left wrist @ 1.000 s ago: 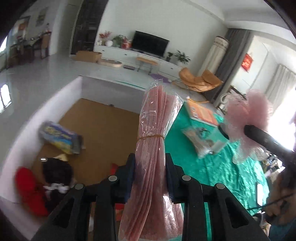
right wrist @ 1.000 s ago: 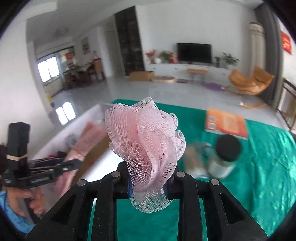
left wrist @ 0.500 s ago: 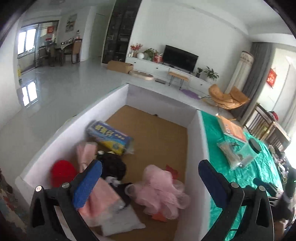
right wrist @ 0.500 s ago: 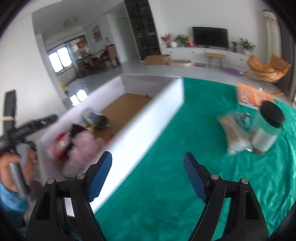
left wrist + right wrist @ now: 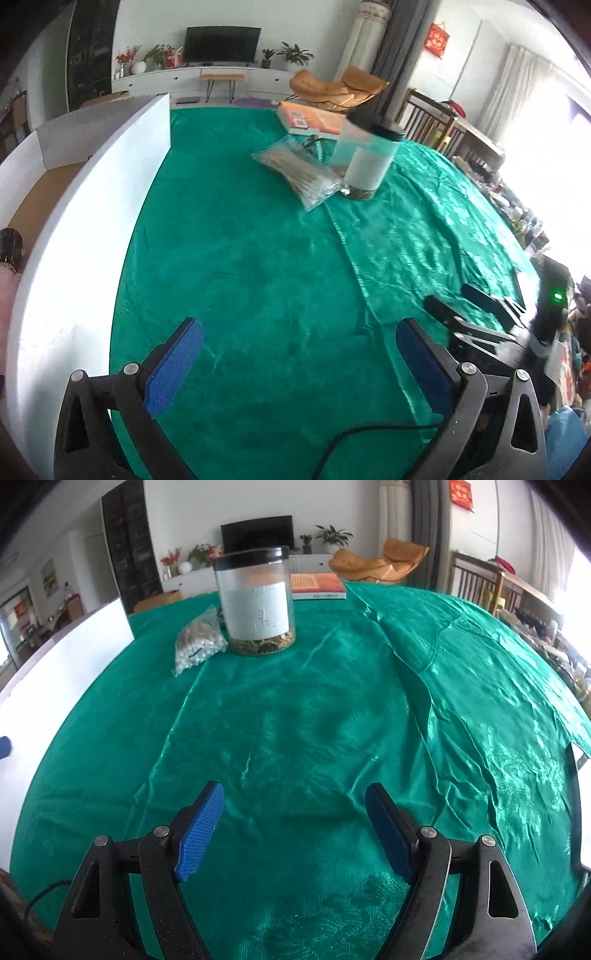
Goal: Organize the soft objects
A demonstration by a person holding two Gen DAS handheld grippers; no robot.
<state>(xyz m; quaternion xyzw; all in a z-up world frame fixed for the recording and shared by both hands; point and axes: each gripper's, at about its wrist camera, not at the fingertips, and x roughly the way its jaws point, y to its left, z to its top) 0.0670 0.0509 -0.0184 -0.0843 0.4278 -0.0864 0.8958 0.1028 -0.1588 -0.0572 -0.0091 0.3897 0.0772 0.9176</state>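
Pink soft item [image 5: 8, 291] is seen only as a sliver inside the white box [image 5: 74, 236], left edge. Left gripper [image 5: 299, 363] and right gripper [image 5: 295, 827] are both spread wide, nothing held, above the green cloth [image 5: 295, 709]. 1 jar [image 5: 255, 602] stands beyond.

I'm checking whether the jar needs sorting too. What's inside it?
The jar holds a low layer of brownish pieces at the bottom. A white label covers most of the wall, so anything behind it is hidden.
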